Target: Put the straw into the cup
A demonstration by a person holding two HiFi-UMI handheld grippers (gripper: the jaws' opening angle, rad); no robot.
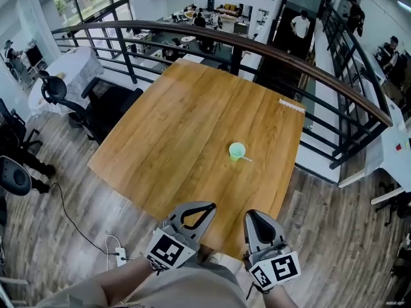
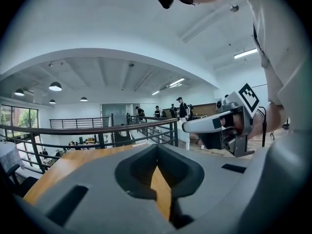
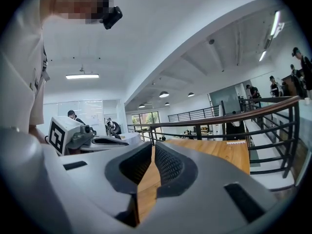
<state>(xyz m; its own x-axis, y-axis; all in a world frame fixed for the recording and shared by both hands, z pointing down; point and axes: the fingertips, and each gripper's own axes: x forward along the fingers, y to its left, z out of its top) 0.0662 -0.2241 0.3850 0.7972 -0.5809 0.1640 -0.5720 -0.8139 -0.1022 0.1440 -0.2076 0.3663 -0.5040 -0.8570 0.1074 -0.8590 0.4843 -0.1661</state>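
Observation:
A small green cup [image 1: 237, 150] stands upright on the wooden table [image 1: 186, 127], right of centre. A thin pale piece, perhaps the straw [image 1: 246, 159], shows at the cup's near right side; it is too small to tell more. Both grippers hover at the table's near edge, well short of the cup. My left gripper [image 1: 207, 206] is shut with nothing in it, its tips meeting [image 2: 157, 152]. My right gripper [image 1: 252, 217] is also shut and empty [image 3: 152, 150]. The cup is hidden in both gripper views.
A white strip [image 1: 292, 105] lies at the table's far right edge, also in the right gripper view [image 3: 239, 142]. A curved railing [image 1: 270, 51] runs behind the table. Office chairs [image 1: 70, 104] stand to the left, and a power strip [image 1: 119, 255] lies on the floor.

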